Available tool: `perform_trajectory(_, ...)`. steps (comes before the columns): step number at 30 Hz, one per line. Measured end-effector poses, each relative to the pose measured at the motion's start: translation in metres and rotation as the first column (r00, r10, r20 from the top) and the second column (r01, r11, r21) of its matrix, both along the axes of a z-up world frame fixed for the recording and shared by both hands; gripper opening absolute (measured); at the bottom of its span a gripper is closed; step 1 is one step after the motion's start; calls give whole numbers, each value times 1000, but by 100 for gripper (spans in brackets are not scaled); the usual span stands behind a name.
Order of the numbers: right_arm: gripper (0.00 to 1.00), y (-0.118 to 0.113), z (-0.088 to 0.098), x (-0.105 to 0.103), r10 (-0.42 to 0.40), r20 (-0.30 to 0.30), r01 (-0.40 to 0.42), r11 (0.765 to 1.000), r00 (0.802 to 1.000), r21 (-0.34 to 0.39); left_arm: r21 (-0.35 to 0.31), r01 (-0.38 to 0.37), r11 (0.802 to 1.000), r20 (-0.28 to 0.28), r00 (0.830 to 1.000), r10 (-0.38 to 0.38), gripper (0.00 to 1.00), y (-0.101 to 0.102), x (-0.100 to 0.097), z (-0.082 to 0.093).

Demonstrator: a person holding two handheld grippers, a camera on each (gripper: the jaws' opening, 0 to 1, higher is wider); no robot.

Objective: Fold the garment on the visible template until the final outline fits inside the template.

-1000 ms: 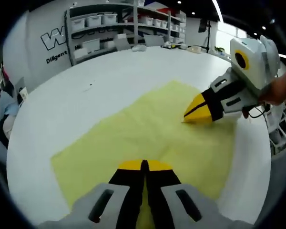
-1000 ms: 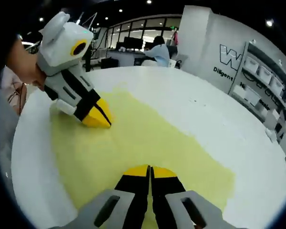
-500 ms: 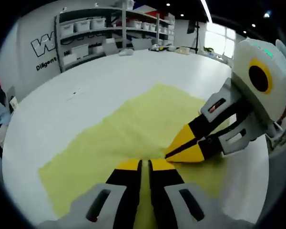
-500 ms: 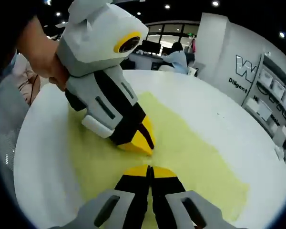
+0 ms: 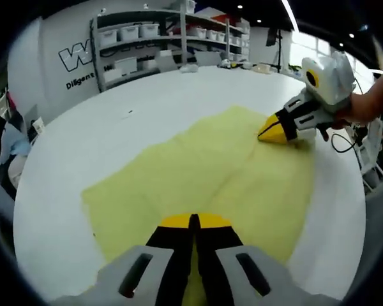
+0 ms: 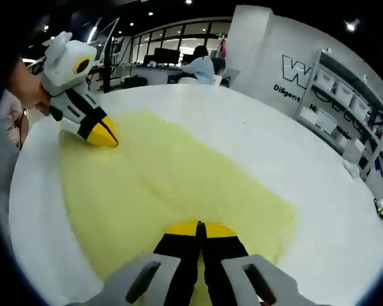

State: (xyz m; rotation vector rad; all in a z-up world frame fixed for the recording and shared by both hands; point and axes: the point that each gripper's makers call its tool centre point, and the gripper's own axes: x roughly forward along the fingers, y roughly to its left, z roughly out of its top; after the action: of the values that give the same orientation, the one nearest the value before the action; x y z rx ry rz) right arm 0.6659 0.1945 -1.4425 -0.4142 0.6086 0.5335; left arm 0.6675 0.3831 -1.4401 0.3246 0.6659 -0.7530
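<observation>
Yellow cloth: the garment (image 5: 204, 172) is pale yellow and lies spread flat on the white table (image 5: 83, 134). It starts right under both pairs of jaws and stretches away in front of them.

Left gripper: the left gripper (image 5: 193, 222) has its yellow tips pressed together with no gap. They sit at the near edge of the garment. Cloth may be pinched between them, but I cannot tell. In the right gripper view this same gripper (image 6: 105, 135) is far ahead of the jaws and to their left, with its tips down on the far corner of the cloth.

Right gripper: the right gripper (image 6: 199, 227) also has its tips clenched tight, low on the cloth edge. I cannot tell if it grips cloth. In the left gripper view it (image 5: 272, 132) is far ahead of the jaws and to their right, with its tips touching the cloth. A hand (image 5: 370, 105) holds it.

Template: I cannot see any marked outline on the table, so I cannot say where it lies.

Done so far: the garment looks smoothed out in one flat layer. A soft crease runs down the middle. No fold shows yet.

Left to do: I think all the folding is still ahead. Each gripper seems placed at one end, maybe ready to lift an edge over.

Far away: shelves with bins (image 5: 147, 38) stand by the wall beyond the table.
</observation>
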Motion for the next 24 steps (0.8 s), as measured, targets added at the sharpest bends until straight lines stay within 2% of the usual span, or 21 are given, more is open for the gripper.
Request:
perform_trajectory(3, 0, -14, 2, 0, -30, 8, 30, 999, 1000, 15, 0, -38, 999, -13, 999, 38, 2, 4, 4, 0)
perform_trajectory(4, 0, -19, 3, 0, -11, 25, 12, 999, 1000, -40, 8, -54, 999, -16, 998, 54, 1, 3, 6, 0)
perform_trajectory(6, 0, -20, 3, -3, 28, 33, -25, 995, 999, -92, 7, -39, 999, 3, 999, 39, 0, -9, 8, 2)
perform_trajectory(8, 0, -23, 3, -3, 12, 29, -10, 996, 999, -85, -39, 0, 999, 10, 1000, 1, 1, -32, 5, 7)
perform_trajectory(11, 0, -34, 0, -2, -31, 15, 33, 994, 999, -105, -67, 76, 995, 22, 997, -75, 3, -64, -1, 11)
perform_trajectory(12, 0, -36, 1, -2, -35, 21, 37, 995, 999, -89, -72, 103, 992, 26, 994, -102, 4, -75, -3, 11)
perform_trajectory(13, 0, -36, 1, -2, -48, 13, 49, 996, 999, -71, -71, 108, 992, 23, 994, -106, 4, -80, -4, 9)
perform_trajectory(15, 0, -36, 1, -3, -37, 13, 38, 995, 999, -88, -64, 128, 990, 25, 992, -127, 5, -89, -3, 5)
perform_trajectory(17, 0, -37, 1, -4, -31, 11, 32, 994, 999, -104, -55, 123, 991, 21, 992, -122, 4, -91, 0, 3)
perform_trajectory(20, 0, -43, 0, -5, -54, 2, 54, 995, 999, -83, -46, 34, 998, 30, 999, -33, 6, -76, 16, 4)
perform_trajectory(21, 0, -44, 0, -6, -55, 3, 55, 996, 998, -69, 7, 2, 1000, 34, 999, -3, 6, -61, 22, -1)
perform_trajectory(22, 0, -45, 0, -7, -56, 1, 56, 996, 998, -72, 32, -10, 999, 40, 999, 8, 6, -52, 25, -3)
perform_trajectory(23, 0, -47, -1, -7, -56, 1, 56, 995, 998, -78, -4, -9, 1000, 47, 999, 9, 6, -52, 26, 2)
perform_trajectory(24, 0, -49, 0, -8, -60, 1, 60, 995, 998, -73, -5, -30, 1000, 21, 999, 30, 5, -44, 25, 0)
